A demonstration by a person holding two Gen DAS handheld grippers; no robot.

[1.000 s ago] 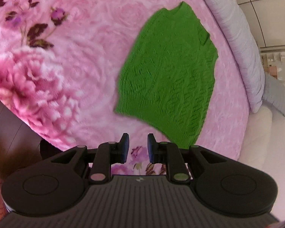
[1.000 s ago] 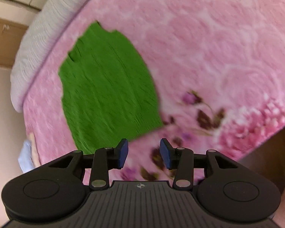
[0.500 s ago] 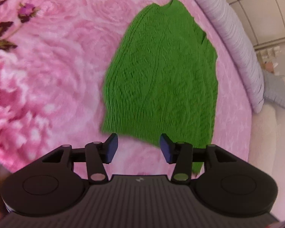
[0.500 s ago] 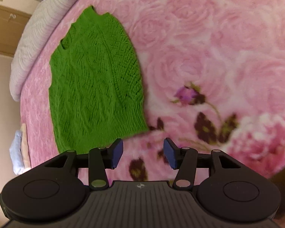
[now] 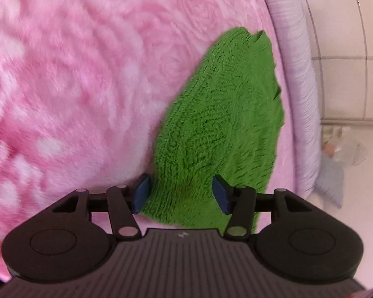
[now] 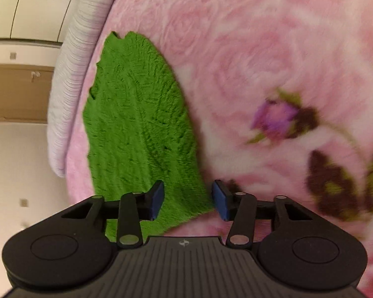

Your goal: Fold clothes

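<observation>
Left wrist view: the left gripper sits low over the near hem of the green sweater, its jaws apart and closing, with the sweater's near left corner lying between them but not yet pinched. A second ago this gripper was almost shut and well above the bed, with the whole sweater far off; half a second ago it was already open and nearer.

In the right wrist view the right gripper has come down the same way. Its jaws are apart and closing, and the sweater's near right corner lies between them, the right pad just off the knit's edge over the pink blanket.

The sweater lies flat on the blanket, neck end pointing away towards the grey pillow at the far side of the bed. It looks already narrowed, sleeves tucked in, though blur makes that uncertain.

Both grippers dropping together onto the two hem corners suggests the next fold is hem up towards the neck. Neither corner is gripped yet, so that fold has not begun.
</observation>
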